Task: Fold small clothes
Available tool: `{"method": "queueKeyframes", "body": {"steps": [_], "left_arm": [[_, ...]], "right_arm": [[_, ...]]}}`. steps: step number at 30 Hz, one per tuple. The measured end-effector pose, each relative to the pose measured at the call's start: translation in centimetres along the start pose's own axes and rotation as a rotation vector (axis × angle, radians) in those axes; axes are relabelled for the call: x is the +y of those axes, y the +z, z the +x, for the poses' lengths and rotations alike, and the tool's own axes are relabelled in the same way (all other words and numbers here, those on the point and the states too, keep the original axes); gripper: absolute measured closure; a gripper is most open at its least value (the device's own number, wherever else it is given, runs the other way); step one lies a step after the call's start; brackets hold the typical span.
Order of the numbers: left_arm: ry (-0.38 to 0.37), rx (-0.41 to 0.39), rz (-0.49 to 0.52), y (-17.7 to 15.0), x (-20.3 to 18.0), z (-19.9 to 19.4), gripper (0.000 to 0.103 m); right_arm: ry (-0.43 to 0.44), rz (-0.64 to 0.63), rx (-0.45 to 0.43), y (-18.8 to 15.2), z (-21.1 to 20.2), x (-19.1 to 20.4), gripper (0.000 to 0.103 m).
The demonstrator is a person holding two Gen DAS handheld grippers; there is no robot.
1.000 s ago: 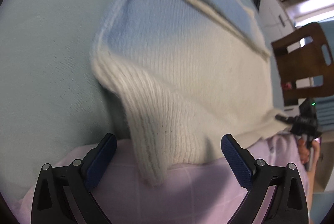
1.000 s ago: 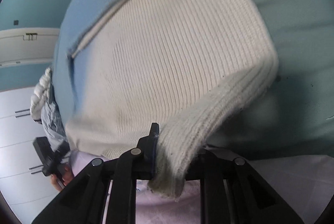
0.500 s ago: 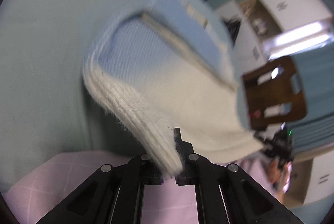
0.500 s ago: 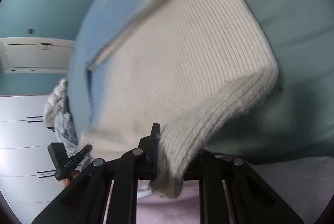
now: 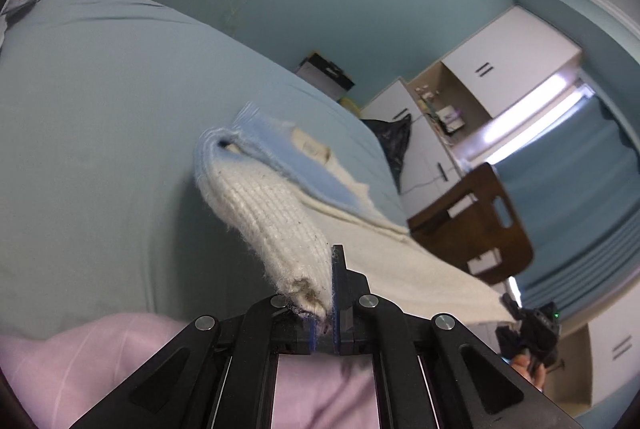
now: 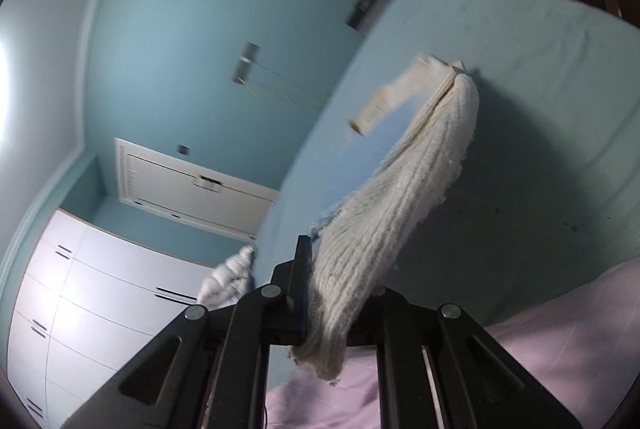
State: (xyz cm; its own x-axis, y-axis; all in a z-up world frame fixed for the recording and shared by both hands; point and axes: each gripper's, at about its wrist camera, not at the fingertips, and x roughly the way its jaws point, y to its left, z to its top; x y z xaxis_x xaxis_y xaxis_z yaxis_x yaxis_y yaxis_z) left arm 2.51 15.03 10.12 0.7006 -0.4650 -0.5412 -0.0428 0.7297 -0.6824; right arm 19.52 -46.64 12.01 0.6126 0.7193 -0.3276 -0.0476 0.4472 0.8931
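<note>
Above the bed point(image 5: 100, 133), both claws hold the sweater point(image 5: 272, 213) by its cream ribbed hem. Left claw point(image 5: 325, 313): clenched on one hem corner, pads pressed onto the knit. Right claw point(image 6: 320, 293): clenched on the opposite corner, hem end hanging below the pads. Sweater: lifted at the hem, blue upper part lying on the blue sheet. Pink cloth point(image 6: 560, 349) lies nearest the claws.

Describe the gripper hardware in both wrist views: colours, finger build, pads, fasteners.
Left gripper: matte black angular linkage arms with cut-out slots, round silver pivot screws, thin blue pads on the finger faces. Right gripper: same black linkage and silver screws, with one blue-edged pad showing. It also appears far off in the left wrist view, black with a small green light. No cables visible.
</note>
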Motion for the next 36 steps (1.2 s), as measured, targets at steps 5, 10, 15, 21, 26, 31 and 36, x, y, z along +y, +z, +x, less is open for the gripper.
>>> {"method": "queueKeyframes", "body": {"steps": [5,10,15,21,26,31,36], "left_arm": [[-0.013,0.079,-0.001,-2.8,-0.1,-4.7,0.099],[-0.009,0.159,-0.004,-7.3,1.3,-6.9,0.099],[-0.036,0.164,-0.037,-5.9,1.7,-6.2,0.099],[-0.115,0.172,-0.075,3.7,-1.1,0.5,0.099],[-0.018,0.216,-0.233,15.5,-0.2,15.4,0.099],[0.040,0.155,-0.473,22.4,5.5,29.2,0.087],[0.300,0.212,-0.457,21.0,11.4,35.8,0.002]], "right_arm": [[0.034,-0.031,-0.014,-2.0,-4.3,1.0,0.096],[0.022,-0.054,0.046,-4.8,-6.5,0.3,0.096],[0.001,-0.011,0.120,-4.7,-4.9,-1.6,0.096],[-0.032,0.055,0.174,2.1,-1.8,-1.1,0.096],[-0.115,0.125,0.246,11.6,5.4,-2.8,0.096],[-0.167,0.295,0.291,23.4,17.9,-8.1,0.088],[-0.373,0.367,0.219,29.3,25.4,-15.6,0.011]]}}
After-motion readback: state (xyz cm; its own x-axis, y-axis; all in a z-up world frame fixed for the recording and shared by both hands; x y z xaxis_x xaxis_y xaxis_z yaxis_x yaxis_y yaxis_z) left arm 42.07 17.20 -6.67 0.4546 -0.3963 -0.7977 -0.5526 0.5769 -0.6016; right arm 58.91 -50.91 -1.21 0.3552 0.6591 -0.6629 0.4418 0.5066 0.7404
